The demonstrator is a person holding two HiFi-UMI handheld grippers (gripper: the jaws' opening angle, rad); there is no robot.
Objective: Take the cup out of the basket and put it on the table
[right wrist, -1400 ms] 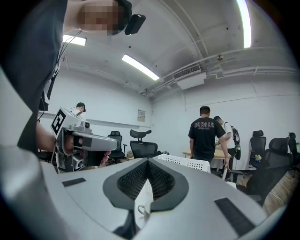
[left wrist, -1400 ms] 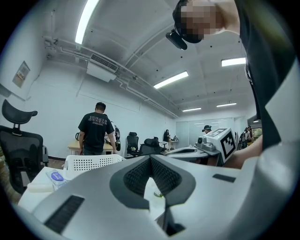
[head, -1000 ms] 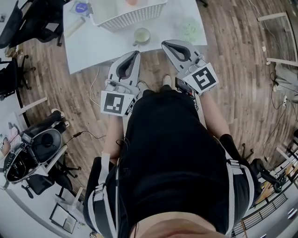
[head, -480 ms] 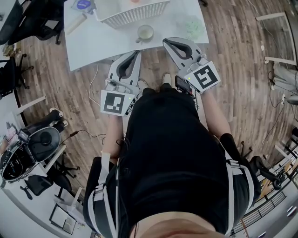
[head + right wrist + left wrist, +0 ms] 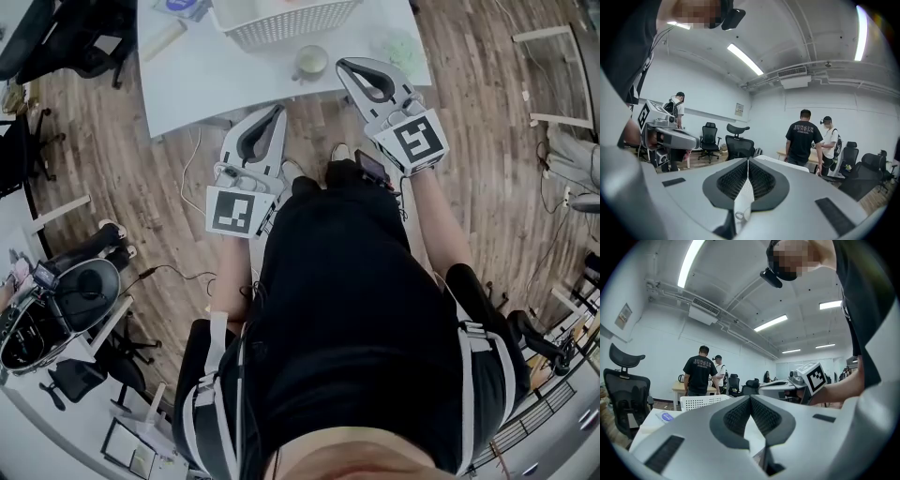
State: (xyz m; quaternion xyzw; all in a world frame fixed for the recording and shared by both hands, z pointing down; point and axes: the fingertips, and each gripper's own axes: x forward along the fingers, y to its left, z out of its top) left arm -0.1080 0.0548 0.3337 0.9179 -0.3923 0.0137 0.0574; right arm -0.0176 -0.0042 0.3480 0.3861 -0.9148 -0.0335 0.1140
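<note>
A pale cup [image 5: 311,62] stands on the white table [image 5: 206,80], just in front of the white perforated basket [image 5: 281,19]. My right gripper [image 5: 343,64] is shut and empty, its tip over the table edge just right of the cup. My left gripper [image 5: 277,109] is also shut and empty, with its tip at the table's near edge, short of the cup and to its left. In the left gripper view the left gripper [image 5: 750,397] shows closed jaws, with the basket [image 5: 701,401] beyond. The right gripper [image 5: 748,160] shows its jaws closed too.
On the table lie a green item [image 5: 405,47] at the right, and a roll [image 5: 164,39] and a blue object [image 5: 183,5] at the left. Office chairs [image 5: 66,37] stand to the left on the wood floor. Two people [image 5: 699,376] stand at a far desk.
Both grippers have moved forward toward the table. The right gripper's tip has come from short of the table edge to beside the cup. Both stay shut.
</note>
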